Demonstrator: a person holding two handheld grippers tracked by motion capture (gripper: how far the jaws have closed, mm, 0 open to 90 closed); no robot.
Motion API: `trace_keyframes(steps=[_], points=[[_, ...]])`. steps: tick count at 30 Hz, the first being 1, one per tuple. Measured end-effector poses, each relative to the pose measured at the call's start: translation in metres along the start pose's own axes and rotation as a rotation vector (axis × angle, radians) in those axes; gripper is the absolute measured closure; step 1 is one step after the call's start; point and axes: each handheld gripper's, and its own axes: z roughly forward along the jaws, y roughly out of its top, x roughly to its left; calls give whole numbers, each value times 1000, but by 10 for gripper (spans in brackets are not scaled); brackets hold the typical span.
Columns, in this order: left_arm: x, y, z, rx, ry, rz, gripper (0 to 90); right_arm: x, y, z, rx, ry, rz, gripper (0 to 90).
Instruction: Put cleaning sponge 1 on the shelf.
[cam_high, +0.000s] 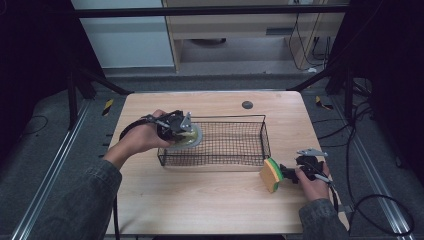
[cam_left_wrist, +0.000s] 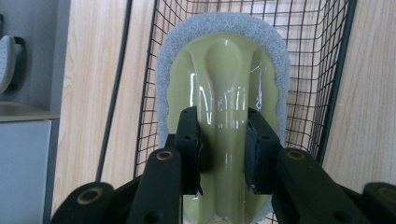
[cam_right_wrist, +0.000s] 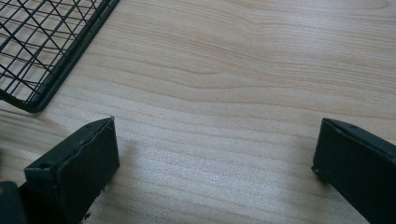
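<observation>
A pale yellow-green scrubber with a grey-white pad around its rim hangs over the left end of the black wire basket. My left gripper is shut on it. In the left gripper view the pads squeeze the scrubber's glossy handle, with the basket's mesh behind it. My right gripper is low over the table to the right of the basket, and a yellow and green sponge stands just in front of it. Its jaws are wide open over bare wood.
The basket's corner lies close to the right gripper's left jaw. A small black disc sits near the far edge of the wooden table. Cables trail from both grippers, and dark frame posts flank the table.
</observation>
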Motion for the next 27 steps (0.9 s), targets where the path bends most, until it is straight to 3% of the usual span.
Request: trace_keyframes(steps=[10,16,24,25,27], points=[[-4,-3,12,15,-29,0,705,0,0,0,0,0,-2,4],[-6,-4,20,35,-39,20,705,0,0,0,0,0,3,4],[-7,-8,25,50,-55,9,705,0,0,0,-1,0,1,4],[-8,-9,26,51,-60,-7,705,0,0,0,0,0,1,4],[-7,-9,28,52,-56,9,705,0,0,0,-1,0,1,4]])
